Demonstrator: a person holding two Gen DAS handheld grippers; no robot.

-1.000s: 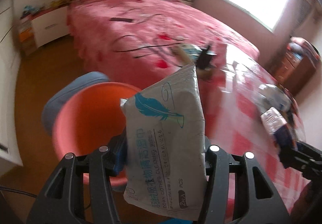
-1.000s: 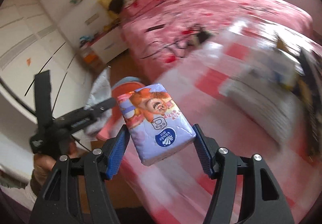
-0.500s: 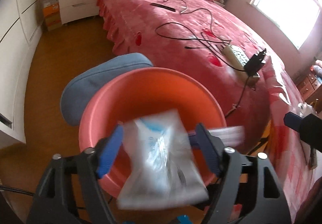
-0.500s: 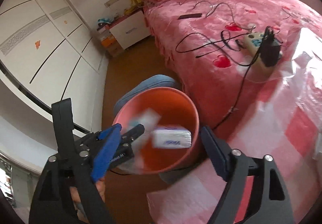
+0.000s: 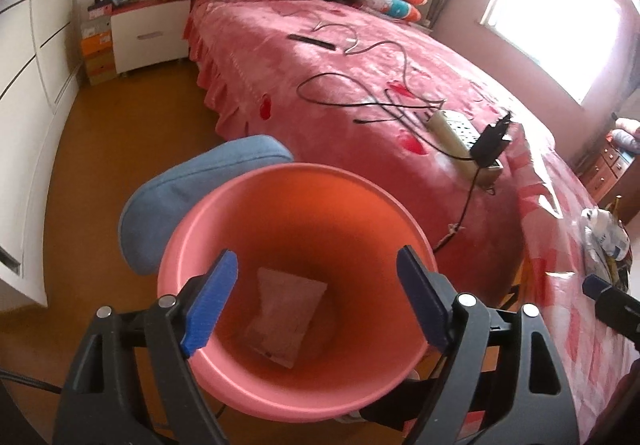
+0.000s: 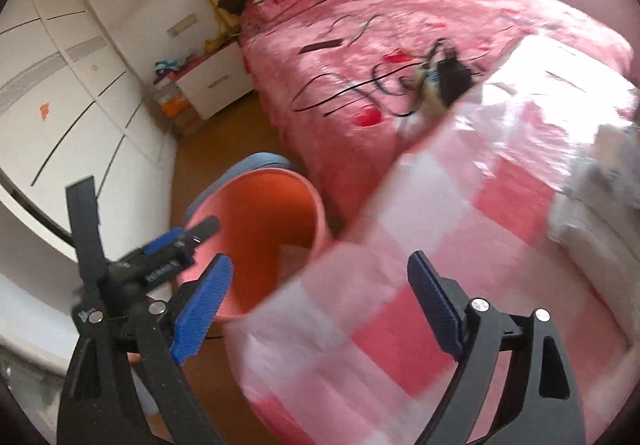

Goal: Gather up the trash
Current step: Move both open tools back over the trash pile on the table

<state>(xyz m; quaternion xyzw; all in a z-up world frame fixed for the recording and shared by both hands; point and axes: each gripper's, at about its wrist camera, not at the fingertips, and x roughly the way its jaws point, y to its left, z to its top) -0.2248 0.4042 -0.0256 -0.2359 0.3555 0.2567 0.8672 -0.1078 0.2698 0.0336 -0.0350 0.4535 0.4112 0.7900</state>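
A pink plastic bin (image 5: 296, 205) stands on the wooden floor beside the bed; it also shows in the right wrist view (image 6: 256, 213). A flat wipes packet (image 5: 286, 319) lies at its bottom. My left gripper (image 5: 316, 301) is open and empty, right above the bin's mouth. My right gripper (image 6: 320, 305) is open and empty, over the pink checked tablecloth (image 6: 420, 285) to the right of the bin. The left gripper's fingers (image 6: 168, 245) show in the right wrist view at the bin's near rim.
A blue cushion (image 5: 192, 197) lies behind the bin. A pink bed (image 5: 360, 85) carries a power strip (image 5: 452, 129), a black adapter and cables. White wardrobes (image 5: 32, 85) line the left wall. More packets (image 5: 604, 233) lie on the table at the right.
Both grippers opened over the bin and dropped their packets into it. The wipes packet now lies at the bottom. My right gripper has swung right, over the tablecloth.
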